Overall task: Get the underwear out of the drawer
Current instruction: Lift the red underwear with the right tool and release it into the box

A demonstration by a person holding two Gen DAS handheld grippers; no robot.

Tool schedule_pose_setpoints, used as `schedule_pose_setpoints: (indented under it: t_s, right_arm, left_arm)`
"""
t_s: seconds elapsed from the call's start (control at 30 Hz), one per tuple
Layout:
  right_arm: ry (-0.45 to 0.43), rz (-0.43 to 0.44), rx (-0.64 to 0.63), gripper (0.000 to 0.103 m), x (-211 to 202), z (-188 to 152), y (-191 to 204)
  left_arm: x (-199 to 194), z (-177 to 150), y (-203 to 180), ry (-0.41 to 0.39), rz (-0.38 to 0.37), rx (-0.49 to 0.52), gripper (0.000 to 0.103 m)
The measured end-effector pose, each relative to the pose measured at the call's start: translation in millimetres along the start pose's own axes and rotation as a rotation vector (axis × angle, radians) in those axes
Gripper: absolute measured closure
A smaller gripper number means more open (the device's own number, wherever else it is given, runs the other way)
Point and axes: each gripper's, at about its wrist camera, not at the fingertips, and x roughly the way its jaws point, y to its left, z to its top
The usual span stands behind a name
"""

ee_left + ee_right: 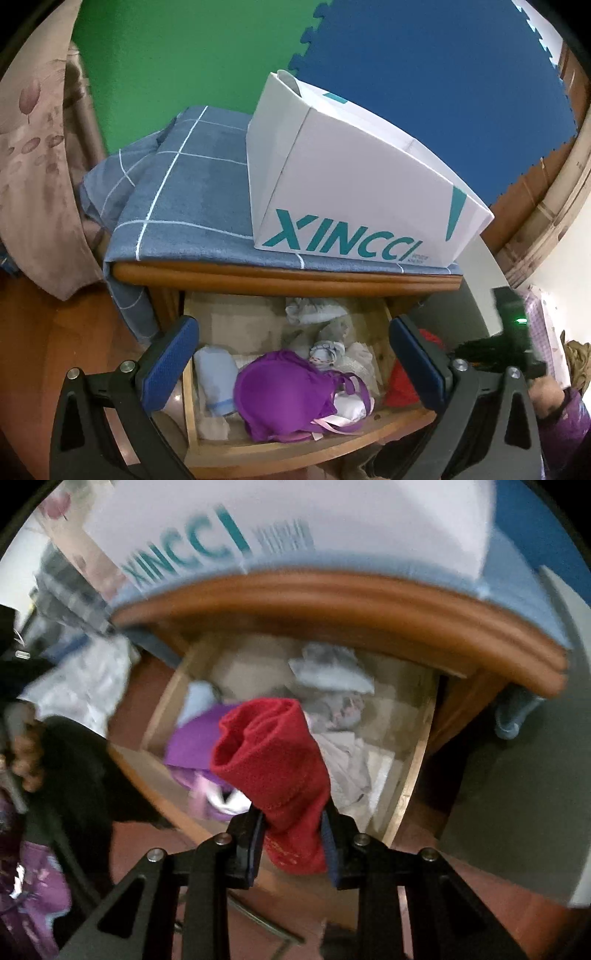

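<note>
Right jaws: pressed together on the red underwear [273, 771], pinched by the right gripper [293, 836] and held up over the front of the open drawer [413, 775].
Left jaws: spread wide on the left gripper [291, 362], nothing between them.
Drawer contents: a purple bra [288, 398] is seen at the front, pale clothes [314, 314] behind.
Nightstand top: covered by a blue checked cloth [177, 206], with a white box [351, 192] set on it.

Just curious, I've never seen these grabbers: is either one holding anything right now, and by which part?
The right gripper pinches the red garment near its lower end. The left gripper is open, holding nothing, above the drawer.
</note>
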Motion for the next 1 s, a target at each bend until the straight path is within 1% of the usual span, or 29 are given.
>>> schedule_pose_setpoints:
  t_s: [0.03,0.1,0.13,0.2,0.27,0.3,0.4,0.47,0.53,0.6,0.67,0.73,0.8,0.87,1.0]
  right_arm:
    - [-0.027,0.008,0.009,0.076,-11.8,-1.0,3.0]
    - [-0.073,0.026,0.018,0.076,-32.3,-5.2,8.7]
    - [-0.105,0.036,0.019,0.076,-49.0,-5.4,13.0]
    - [-0.157,0.041,0.014,0.076,-78.3,-2.0,24.2]
    - [-0.223,0.070,0.012,0.076,-117.4,6.7,34.4]
    - [-0.260,0.075,0.007,0.076,-138.0,13.9,39.8]
    - [-0.344,0.100,0.005,0.076,-181.0,39.6,49.7]
    - [-0.379,0.115,0.009,0.076,-201.3,59.0,51.5]
    - [-0.405,0.084,0.003,0.076,-212.9,84.7,53.8]
    - [-0.403,0.054,0.005,0.076,-215.2,114.1,53.6]
    - [-0.388,0.038,0.023,0.076,-208.6,137.9,50.0]
    - [-0.358,-0.010,0.033,0.076,-191.0,163.4,44.6]
    - [-0.319,-0.027,0.061,0.076,-170.3,184.9,36.7]
    - [-0.296,-0.038,0.083,0.076,-153.5,197.4,28.1]
    - [-0.248,-0.080,0.121,0.076,-122.0,220.1,16.5]
  left_arm:
    - [-1.0,0.2,2.0,-0.007,0.003,-0.011,0.001]
    - [-3.5,0.3,7.7,-0.011,-0.018,-0.042,0.001]
    - [-2.9,1.4,9.5,-0.004,-0.026,-0.050,0.001]
    - [-2.8,3.0,10.1,0.005,-0.023,-0.043,0.001]
    - [-5.6,3.5,6.1,-0.015,0.004,-0.009,0.001]
    - [-6.8,2.8,3.7,-0.027,0.022,0.009,0.001]
    - [-10.0,0.0,-7.2,-0.058,0.088,0.076,0.001]
    - [-9.9,-1.6,-12.1,-0.061,0.110,0.108,0.001]
    - [-8.3,-2.7,-13.9,-0.042,0.128,0.126,0.001]
    - [-6.2,-3.2,-15.1,-0.026,0.145,0.140,0.001]
    - [-9.8,-4.0,-16.7,-0.047,0.144,0.153,0.001]
    - [-13.5,-5.0,-17.8,-0.072,0.150,0.163,0.001]
    - [-14.5,-4.7,-17.2,-0.082,0.160,0.163,0.001]
    - [-13.0,-4.9,-15.4,-0.071,0.149,0.154,0.001]
    - [-11.6,-5.3,-15.9,-0.069,0.178,0.160,0.001]
